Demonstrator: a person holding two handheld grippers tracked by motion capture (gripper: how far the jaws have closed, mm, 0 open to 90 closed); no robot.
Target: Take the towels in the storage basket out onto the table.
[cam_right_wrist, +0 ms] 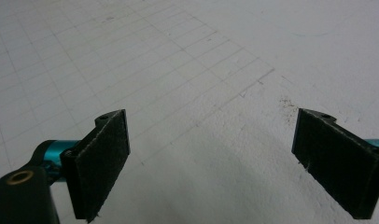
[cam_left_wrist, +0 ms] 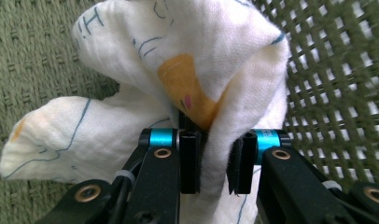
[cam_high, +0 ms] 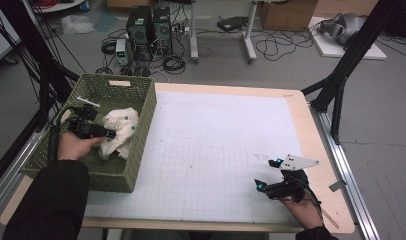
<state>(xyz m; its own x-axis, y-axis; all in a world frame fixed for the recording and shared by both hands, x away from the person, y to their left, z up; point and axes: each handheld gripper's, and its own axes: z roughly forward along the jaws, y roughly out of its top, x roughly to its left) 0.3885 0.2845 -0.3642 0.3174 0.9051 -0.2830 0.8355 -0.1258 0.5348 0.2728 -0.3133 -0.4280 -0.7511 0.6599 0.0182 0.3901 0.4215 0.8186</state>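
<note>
A white cloth [cam_high: 119, 131] with blue line drawings and orange patches lies bunched inside the green woven basket [cam_high: 141, 125] at the table's left. My left gripper [cam_high: 110, 134] reaches into the basket and is shut on a fold of that cloth [cam_left_wrist: 197, 60]; in the left gripper view the fabric is pinched between the two black pads [cam_left_wrist: 188, 161] and bulges above them. My right gripper [cam_high: 268, 174] rests low over the white gridded mat [cam_high: 216, 150] near the front right, jaws wide apart. Nothing sits between its pads [cam_right_wrist: 101, 161].
The basket's wall [cam_left_wrist: 337, 74] rises close behind the cloth. A grey three-cornered plate [cam_high: 298, 161] tops the right gripper. The wooden table edge [cam_high: 321, 150] runs along the right. Computers, cables and black frame legs stand on the floor beyond the table.
</note>
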